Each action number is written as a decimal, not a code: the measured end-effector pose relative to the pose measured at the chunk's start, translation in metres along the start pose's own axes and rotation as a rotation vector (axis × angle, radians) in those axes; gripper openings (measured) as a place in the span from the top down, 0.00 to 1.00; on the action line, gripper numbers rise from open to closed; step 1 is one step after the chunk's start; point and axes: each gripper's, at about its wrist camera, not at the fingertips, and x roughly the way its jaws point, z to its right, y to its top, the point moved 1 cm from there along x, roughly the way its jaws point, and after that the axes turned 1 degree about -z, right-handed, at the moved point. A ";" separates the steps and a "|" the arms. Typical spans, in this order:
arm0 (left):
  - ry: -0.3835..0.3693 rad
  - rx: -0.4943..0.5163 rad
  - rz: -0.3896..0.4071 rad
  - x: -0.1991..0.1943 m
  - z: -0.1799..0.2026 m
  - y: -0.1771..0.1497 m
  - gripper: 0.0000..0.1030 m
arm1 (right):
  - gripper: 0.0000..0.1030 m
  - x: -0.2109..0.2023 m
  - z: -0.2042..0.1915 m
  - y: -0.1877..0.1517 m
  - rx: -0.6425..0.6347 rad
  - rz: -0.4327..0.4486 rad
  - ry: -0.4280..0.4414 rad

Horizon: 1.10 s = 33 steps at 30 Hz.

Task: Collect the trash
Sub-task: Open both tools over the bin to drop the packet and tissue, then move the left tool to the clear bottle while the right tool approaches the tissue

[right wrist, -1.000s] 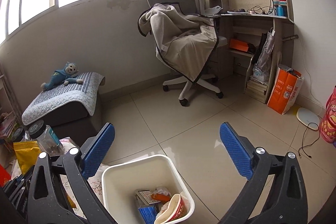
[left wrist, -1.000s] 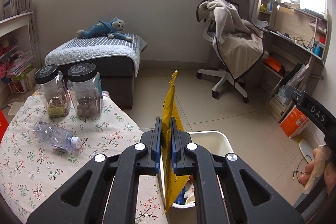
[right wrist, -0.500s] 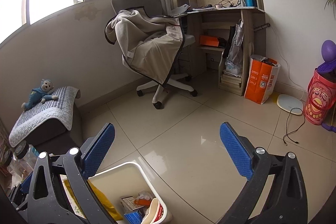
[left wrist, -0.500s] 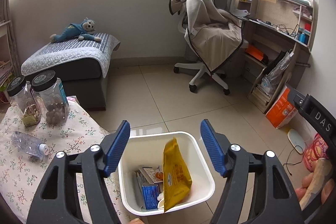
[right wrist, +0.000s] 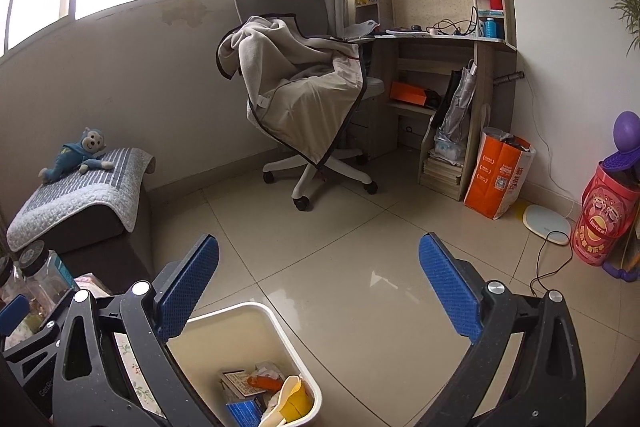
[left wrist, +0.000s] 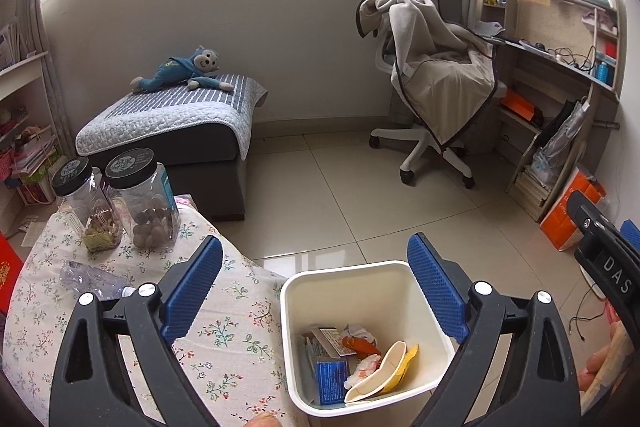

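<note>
The left gripper (left wrist: 316,287) hung over the white bin (left wrist: 344,275), jaws opening with nothing between them. The yellow bag (left wrist: 404,367) lay inside it. The right gripper (right wrist: 320,287) was spread, empty.

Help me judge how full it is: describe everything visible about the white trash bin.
The white trash bin is a squarish, smooth plastic tub with rounded corners and a rolled rim, upright on the tiled floor beside the floral-clothed table. Only its bottom is covered: a yellow snack bag, a blue carton, a paper cup and crumpled wrappers.
</note>
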 end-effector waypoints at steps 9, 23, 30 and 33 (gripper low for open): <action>0.069 -0.012 -0.008 -0.002 -0.047 -0.006 0.11 | 0.07 -0.009 -0.053 -0.013 -0.117 -0.004 0.063; 0.240 -0.164 -0.136 0.030 -0.163 -0.036 0.11 | 0.07 -0.019 -0.141 -0.035 -0.254 -0.040 0.184; 0.358 -0.339 -0.249 0.062 -0.243 -0.056 0.11 | 0.07 -0.025 -0.196 -0.055 -0.340 -0.077 0.271; 0.374 -0.493 -0.307 0.076 -0.280 -0.068 0.11 | 0.07 -0.026 -0.213 -0.063 -0.385 -0.089 0.296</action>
